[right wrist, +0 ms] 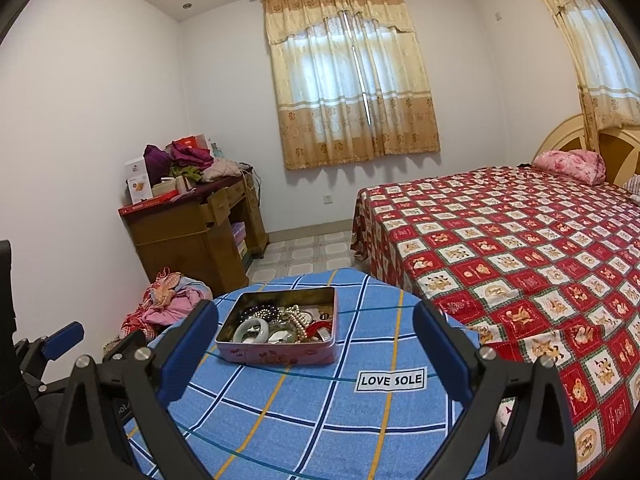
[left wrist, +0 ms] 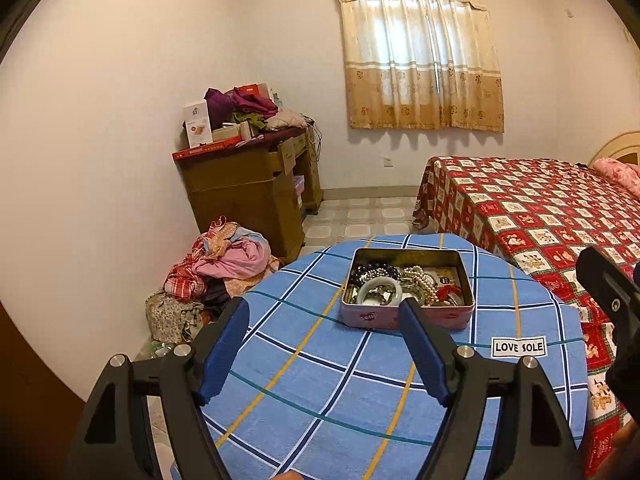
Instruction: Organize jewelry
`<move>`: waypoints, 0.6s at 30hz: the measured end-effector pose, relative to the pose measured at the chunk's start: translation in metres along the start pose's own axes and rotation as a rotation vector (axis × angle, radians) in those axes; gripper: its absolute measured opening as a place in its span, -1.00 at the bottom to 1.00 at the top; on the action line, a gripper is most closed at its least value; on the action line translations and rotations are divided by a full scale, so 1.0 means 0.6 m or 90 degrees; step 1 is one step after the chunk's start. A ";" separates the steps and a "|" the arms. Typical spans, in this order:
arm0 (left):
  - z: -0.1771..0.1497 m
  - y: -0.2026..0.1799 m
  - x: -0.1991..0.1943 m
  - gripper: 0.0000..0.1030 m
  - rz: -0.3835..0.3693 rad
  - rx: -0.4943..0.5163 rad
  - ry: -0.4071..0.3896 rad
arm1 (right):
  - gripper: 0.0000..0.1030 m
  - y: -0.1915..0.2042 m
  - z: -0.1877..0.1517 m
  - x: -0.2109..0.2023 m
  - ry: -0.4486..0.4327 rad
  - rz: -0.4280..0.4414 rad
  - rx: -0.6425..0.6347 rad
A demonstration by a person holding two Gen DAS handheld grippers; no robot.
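Pink tin (left wrist: 408, 314) at frame centre on the blue-checked tabletop (left wrist: 320, 380), jewelry (left wrist: 400, 284) heaped inside; left tool (left wrist: 324, 312) and right tool (right wrist: 316, 316) both wide, empty, short of it; stage unclear, sorted or awaiting sorting.

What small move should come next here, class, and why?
Probably lower the left tongs toward the pale green bangle in the open pink metal tin: both tongs hang open and empty, short of the tin, and the bangle lies on top, nearest.

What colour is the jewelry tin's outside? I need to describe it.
Pink with a small printed pattern, clearest in the right wrist view: tin.
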State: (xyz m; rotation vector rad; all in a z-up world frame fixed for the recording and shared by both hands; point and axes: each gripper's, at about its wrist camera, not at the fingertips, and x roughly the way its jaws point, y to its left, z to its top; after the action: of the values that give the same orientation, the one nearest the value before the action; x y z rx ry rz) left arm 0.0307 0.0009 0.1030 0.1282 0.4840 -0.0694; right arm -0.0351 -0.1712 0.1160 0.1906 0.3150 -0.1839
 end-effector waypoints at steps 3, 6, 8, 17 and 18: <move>-0.001 -0.001 0.003 0.50 -0.002 0.003 0.005 | 0.94 0.000 0.000 0.000 0.000 -0.001 0.000; -0.001 -0.002 0.000 0.50 -0.003 0.001 0.004 | 0.94 -0.002 -0.004 0.001 0.002 -0.001 0.000; -0.001 -0.002 0.000 0.50 0.000 0.001 0.004 | 0.94 -0.004 -0.005 0.001 0.004 0.000 0.001; -0.003 0.000 0.001 0.51 -0.001 0.002 0.007 | 0.94 -0.006 -0.008 0.000 0.004 0.001 0.003; -0.003 0.000 0.001 0.51 -0.001 0.002 0.007 | 0.94 -0.008 -0.008 -0.001 0.004 0.001 0.004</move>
State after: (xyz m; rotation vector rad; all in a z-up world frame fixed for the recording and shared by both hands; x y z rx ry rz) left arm 0.0305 0.0010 0.1012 0.1308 0.4955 -0.0710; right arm -0.0383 -0.1744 0.1108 0.1969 0.3199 -0.1825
